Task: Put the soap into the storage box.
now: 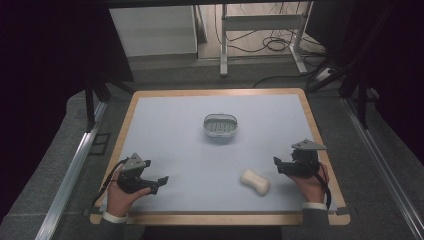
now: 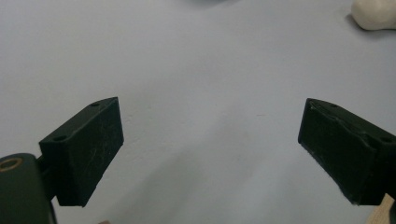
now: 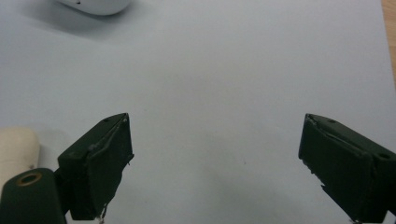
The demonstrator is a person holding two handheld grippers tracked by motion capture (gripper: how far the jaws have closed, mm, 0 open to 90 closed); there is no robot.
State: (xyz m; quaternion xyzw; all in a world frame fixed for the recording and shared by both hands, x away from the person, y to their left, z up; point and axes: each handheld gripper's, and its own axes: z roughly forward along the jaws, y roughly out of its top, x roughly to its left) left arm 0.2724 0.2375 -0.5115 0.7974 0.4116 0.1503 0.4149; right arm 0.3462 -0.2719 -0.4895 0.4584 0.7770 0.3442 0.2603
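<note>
On the pale mat (image 1: 175,135) we see the cream soap bar (image 1: 255,181) lying just beside the right gripper (image 1: 278,165), near the soap dish (image 1: 220,125); the left gripper (image 1: 159,181) and the right both gape wide with nothing between their jaws

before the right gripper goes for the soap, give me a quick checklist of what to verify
1. Right gripper jaws open: ok, they stand wide with nothing between them.
2. Left gripper open and out of the way: ok, it is near the front left of the mat, apart from the soap.
3. Soap free to grasp: ok, it lies alone on the mat, just left of the right gripper.
4. Soap dish ready to receive: ok, it sits upright at mid-table and looks empty.
5. Path from soap to dish: ok, bare mat between them.
6. Jaws lined up across the soap: not ok, the soap sits off to the side.
</note>
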